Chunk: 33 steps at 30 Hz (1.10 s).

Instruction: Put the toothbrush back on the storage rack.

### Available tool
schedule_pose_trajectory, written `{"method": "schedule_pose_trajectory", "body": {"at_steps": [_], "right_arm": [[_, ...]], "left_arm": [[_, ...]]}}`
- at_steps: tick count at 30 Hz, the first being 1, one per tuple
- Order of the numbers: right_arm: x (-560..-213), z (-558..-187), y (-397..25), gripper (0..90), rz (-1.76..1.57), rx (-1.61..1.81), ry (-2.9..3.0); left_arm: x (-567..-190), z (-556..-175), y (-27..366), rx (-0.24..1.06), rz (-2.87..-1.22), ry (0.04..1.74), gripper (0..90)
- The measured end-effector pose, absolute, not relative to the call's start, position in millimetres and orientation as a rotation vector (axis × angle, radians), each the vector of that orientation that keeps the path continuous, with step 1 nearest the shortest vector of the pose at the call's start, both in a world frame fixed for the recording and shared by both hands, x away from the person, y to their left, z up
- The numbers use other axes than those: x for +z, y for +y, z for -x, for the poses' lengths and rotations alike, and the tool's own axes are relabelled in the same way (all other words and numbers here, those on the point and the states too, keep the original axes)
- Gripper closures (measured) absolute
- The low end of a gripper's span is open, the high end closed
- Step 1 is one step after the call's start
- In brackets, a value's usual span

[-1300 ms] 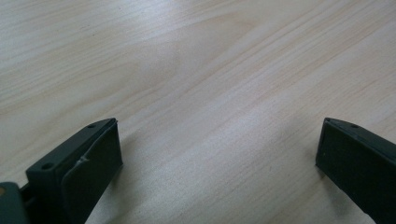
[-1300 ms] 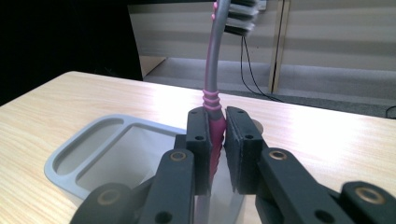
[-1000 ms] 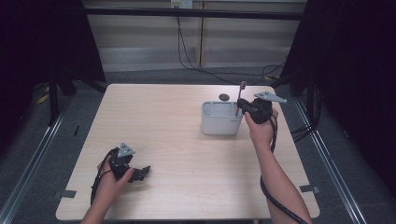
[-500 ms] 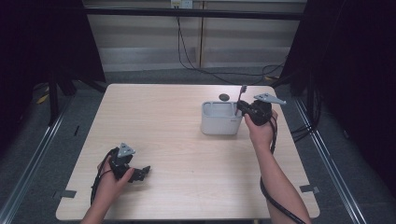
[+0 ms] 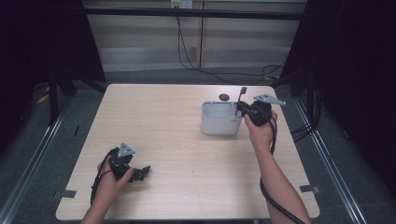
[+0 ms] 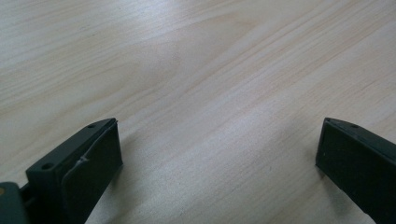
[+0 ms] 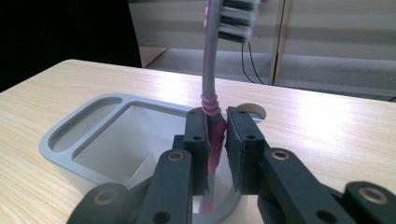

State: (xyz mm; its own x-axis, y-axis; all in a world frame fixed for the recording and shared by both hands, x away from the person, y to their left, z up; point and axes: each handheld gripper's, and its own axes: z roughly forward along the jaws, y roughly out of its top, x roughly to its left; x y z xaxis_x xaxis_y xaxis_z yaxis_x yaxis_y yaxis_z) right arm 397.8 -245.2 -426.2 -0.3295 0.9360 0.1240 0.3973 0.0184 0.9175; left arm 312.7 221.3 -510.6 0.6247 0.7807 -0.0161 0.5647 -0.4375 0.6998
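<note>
Right hand-held gripper: jaws pinched on the pink grip of a toothbrush; in the high view the same right hand-held gripper sits at the right edge of the holder, held by the right hand.
Toothbrush: upright between the right jaws, grey neck rising above them, bristled head at the top, blurred; lower end of the pink handle reaches down below the jaws, at the holder's near rim. In the high view the toothbrush stands above the gripper.
Holder: grey, box-shaped, open on top, directly ahead of and under the right jaws; one large compartment beside the jaws, a narrow slot along its far left side. In the high view the holder stands just left of the right hand-held gripper.
Round hole: dark, in the counter just beyond the holder; in the right gripper view it lies just behind the right jaw.
Left hand-held gripper: jaws spread wide with bare wood between them; in the high view the left hand-held gripper rests low over the counter, well apart from the holder, held by the left hand.
Counter: light wood grain.
Cables: one trails along the right forearm.
</note>
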Motion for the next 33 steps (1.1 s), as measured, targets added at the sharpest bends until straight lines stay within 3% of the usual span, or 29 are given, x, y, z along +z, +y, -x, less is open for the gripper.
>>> {"method": "schedule_pose_trajectory", "body": {"at_steps": [25,33], "right_arm": [[-428.7,-398.9,-245.6,79.0,-1.359,1.276,1.768],[-426.6,-397.7,-245.4,74.7,-1.359,1.284,1.769]], "left_arm": [[-510.6,-312.7,221.3,0.408,-2.164,1.049,0.0],[-510.6,-312.7,221.3,0.408,-2.165,1.049,0.0]]}}
